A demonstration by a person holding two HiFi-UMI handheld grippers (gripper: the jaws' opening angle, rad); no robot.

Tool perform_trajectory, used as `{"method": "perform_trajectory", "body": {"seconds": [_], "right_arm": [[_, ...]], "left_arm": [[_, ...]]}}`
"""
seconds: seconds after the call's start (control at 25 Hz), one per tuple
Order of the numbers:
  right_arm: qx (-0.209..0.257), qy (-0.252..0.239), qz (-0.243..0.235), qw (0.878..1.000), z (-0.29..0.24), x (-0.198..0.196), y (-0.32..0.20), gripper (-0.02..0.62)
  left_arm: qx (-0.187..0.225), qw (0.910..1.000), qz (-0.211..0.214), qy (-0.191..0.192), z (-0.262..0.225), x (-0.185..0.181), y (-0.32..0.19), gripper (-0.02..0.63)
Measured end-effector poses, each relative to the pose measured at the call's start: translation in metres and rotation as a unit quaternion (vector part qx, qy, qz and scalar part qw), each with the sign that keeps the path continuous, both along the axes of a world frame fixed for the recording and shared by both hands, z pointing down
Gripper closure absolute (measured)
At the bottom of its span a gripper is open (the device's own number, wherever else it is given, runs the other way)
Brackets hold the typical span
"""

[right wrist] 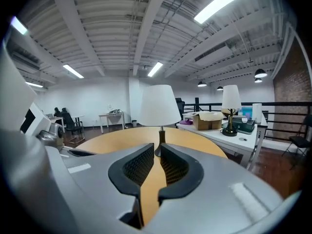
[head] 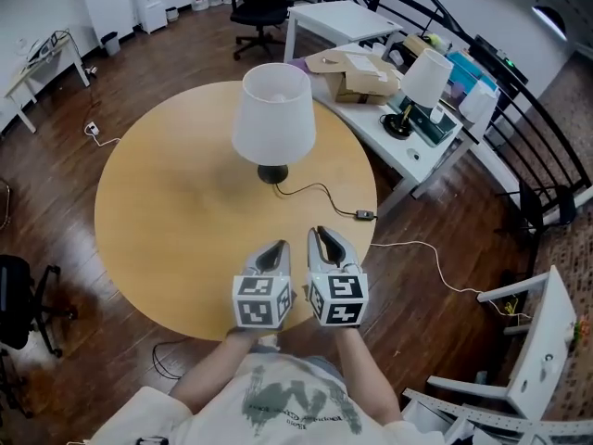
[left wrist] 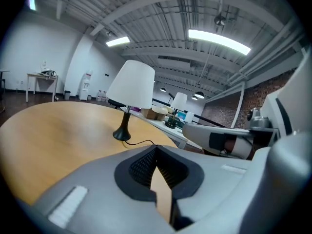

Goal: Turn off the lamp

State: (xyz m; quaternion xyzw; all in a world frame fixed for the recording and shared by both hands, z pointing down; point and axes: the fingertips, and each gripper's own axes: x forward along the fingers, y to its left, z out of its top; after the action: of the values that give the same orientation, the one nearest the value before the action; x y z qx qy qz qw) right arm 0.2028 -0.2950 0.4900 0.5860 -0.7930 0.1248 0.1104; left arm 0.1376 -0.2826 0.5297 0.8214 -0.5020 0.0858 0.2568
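A table lamp [head: 273, 114] with a white shade and a black base stands near the middle of the round wooden table [head: 157, 211]. Its black cord [head: 315, 189] runs right to an inline switch [head: 366, 214] by the table's right edge. Both grippers hover side by side over the table's front edge, pointing toward the lamp. My left gripper [head: 278, 247] [left wrist: 156, 147] is shut and empty, its tips touching. My right gripper [head: 320, 234] [right wrist: 160, 147] shows a narrow gap between its pads with nothing in it. The lamp [left wrist: 130, 84] [right wrist: 160, 105] is some way ahead of both.
A white desk [head: 417, 156] at the back right carries a second lamp [head: 426, 77] and cardboard boxes [head: 357, 72]. A black office chair [head: 259, 7] stands behind the table. A black railing [head: 519, 109] runs along the right. A white cable [head: 435, 267] lies on the dark wood floor.
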Motion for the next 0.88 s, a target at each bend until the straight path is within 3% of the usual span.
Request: {"method": "perform_trajectory", "body": {"seconds": [0.28, 0.72, 0.88], "right_arm": [[0.023, -0.005, -0.039, 0.999, -0.02, -0.013, 0.046, 0.576], [0.061, -0.038, -0.053, 0.996, -0.052, 0.003, 0.129, 0.594], [0.06, -0.052, -0.064, 0.995, -0.053, 0.003, 0.161, 0.595]], "left_arm": [[0.03, 0.9994, -0.02, 0.001, -0.028, 0.003, 0.037, 0.611], [0.099, 0.9943, -0.034, -0.02, -0.076, 0.011, 0.115, 0.611], [0.107, 0.9931, -0.04, -0.028, -0.082, 0.009, 0.148, 0.611]]}}
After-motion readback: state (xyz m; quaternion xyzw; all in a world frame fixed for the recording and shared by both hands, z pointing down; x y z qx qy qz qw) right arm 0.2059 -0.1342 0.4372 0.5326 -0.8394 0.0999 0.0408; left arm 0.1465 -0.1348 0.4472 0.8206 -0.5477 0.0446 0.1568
